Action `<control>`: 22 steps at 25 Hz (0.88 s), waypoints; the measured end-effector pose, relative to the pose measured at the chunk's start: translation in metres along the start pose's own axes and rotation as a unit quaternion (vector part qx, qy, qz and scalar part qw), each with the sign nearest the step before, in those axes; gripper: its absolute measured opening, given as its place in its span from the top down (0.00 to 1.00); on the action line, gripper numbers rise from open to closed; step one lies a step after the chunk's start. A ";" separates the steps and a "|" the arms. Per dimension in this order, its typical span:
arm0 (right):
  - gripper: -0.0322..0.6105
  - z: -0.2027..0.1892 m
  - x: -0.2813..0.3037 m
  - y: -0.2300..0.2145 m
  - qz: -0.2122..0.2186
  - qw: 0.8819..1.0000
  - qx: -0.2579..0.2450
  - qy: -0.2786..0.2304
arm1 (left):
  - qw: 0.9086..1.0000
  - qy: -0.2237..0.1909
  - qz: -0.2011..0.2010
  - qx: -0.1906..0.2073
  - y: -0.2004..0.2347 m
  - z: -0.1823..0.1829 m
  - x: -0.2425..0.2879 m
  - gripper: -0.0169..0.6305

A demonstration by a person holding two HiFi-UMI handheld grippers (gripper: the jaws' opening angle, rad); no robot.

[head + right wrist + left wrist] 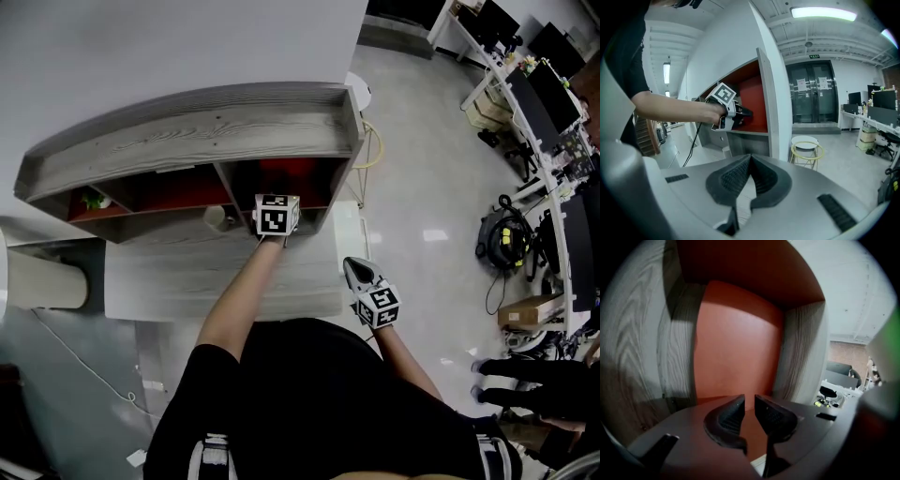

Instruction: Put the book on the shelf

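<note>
The shelf (202, 127) has a matt grey wood-grain finish, with bold streaks across its top board and the same grain on its side walls. The compartment's lining (736, 343) is smooth, matt brick-red with no grain. At three o'clock of the shelf in the head view, the floor (422, 187) is polished grey and glossy enough to mirror lights. The left gripper (749, 401) and right gripper (750, 159) have smooth, matt grey plastic bodies. Their pads (733, 178) are black, ribbed and look rubbery. The marker cube (276, 216) is matt white with black print. The shirt (309, 394) is black cloth. The doors (813, 93) are reflective glass.
</note>
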State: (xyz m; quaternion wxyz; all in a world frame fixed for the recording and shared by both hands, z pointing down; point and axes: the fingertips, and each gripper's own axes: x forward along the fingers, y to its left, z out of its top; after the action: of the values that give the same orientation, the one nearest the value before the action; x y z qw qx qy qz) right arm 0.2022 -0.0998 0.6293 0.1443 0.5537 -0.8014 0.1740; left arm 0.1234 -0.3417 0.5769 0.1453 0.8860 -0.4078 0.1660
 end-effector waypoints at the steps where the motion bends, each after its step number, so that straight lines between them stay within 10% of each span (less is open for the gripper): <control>1: 0.95 -0.001 -0.003 0.002 0.000 1.000 -0.002 0.000 | 1.000 -0.005 -0.001 -0.002 -0.001 0.000 -0.005 0.88; 22: 0.95 -0.027 -0.015 0.051 0.063 0.996 0.066 -0.017 | 0.997 -0.025 -0.054 -0.042 -0.065 -0.073 -0.153 0.95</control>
State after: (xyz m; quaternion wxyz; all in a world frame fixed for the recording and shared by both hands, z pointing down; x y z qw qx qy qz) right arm 0.1607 -0.0590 0.6410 0.0826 0.5131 -0.8238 0.2264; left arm 0.0664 -0.1690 0.5719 0.1807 0.9039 -0.3692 0.1188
